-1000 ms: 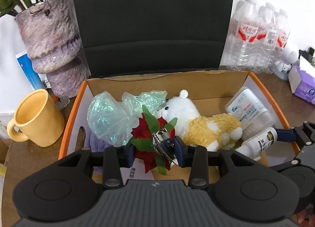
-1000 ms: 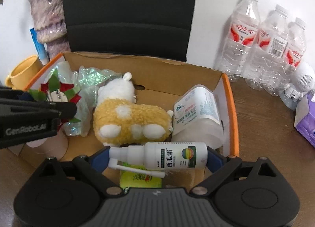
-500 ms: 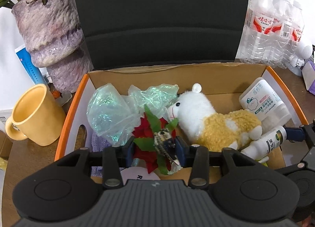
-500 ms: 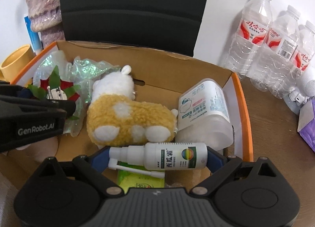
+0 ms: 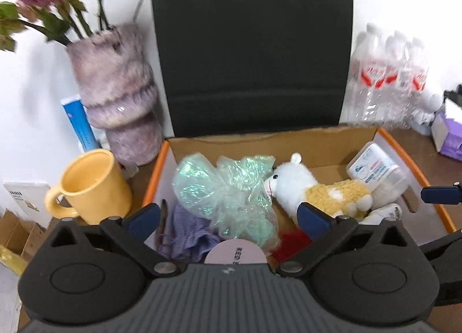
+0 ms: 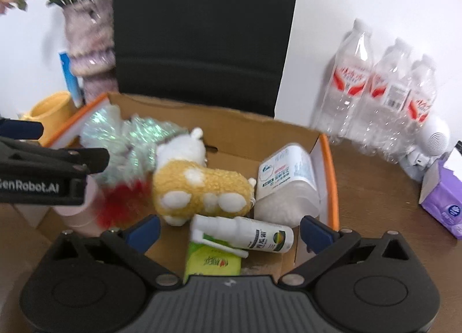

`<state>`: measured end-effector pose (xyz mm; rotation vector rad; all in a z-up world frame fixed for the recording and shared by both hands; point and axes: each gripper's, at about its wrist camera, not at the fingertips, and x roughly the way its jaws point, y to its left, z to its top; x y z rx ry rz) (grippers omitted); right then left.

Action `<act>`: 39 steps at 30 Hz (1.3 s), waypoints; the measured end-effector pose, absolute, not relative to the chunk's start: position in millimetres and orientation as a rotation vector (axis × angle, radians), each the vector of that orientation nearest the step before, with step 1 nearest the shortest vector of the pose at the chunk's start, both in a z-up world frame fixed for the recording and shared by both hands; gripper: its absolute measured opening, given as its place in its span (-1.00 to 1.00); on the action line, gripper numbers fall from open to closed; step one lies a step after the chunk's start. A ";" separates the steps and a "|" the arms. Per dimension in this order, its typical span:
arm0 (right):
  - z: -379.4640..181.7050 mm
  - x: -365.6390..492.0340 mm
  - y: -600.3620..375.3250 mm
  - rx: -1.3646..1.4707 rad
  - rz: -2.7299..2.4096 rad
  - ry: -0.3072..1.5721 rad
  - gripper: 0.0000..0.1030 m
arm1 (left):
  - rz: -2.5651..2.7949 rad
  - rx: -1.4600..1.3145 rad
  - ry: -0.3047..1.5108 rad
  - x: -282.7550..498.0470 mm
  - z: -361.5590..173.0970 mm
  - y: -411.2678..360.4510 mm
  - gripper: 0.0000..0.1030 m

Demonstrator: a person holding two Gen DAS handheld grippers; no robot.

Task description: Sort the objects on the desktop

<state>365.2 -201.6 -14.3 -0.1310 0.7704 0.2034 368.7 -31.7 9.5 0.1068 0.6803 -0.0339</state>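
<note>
the left gripper [image 5: 228, 216] hangs over the near edge of the cardboard box [image 5: 288, 138] with its jaws spread wide and nothing between them. the red flower clip [image 5: 291, 243] lies in the box under the iridescent bag [image 5: 228, 191], beside the plush alpaca [image 5: 317, 191]. the right gripper [image 6: 229, 232] is likewise wide and empty; the white spray bottle [image 6: 245, 235] lies on its side in the box, resting across a green packet [image 6: 213, 263], just in front of the alpaca.

orange-rimmed box [image 5: 415, 170]; white-and-yellow plush [image 5: 314, 191]; iridescent green wrap [image 5: 228, 188]; yellow mug [image 5: 92, 185]; purple mottled vase [image 5: 118, 96].
</note>
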 end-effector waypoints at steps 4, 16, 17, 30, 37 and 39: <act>1.3 335.5 -206.7 -0.107 0.219 0.715 1.00 | -0.058 0.066 0.613 336.9 24.2 -19.3 1.00; 28.8 250.1 -216.1 -0.048 0.246 0.619 1.00 | -0.084 0.005 0.455 241.0 40.6 4.5 1.00; 28.1 243.9 -216.1 -0.044 0.249 0.615 1.00 | -0.083 -0.002 0.445 234.1 38.8 5.2 1.00; 15.0 185.7 -225.4 0.055 0.200 0.569 1.00 | -0.009 -0.051 0.442 170.4 18.2 4.2 1.00; 13.8 172.6 -219.0 0.021 0.205 0.548 1.00 | 0.010 -0.056 0.430 155.5 18.2 0.5 1.00; 14.3 170.0 -217.3 0.011 0.209 0.550 1.00 | 0.005 -0.044 0.434 154.1 17.0 -3.5 1.00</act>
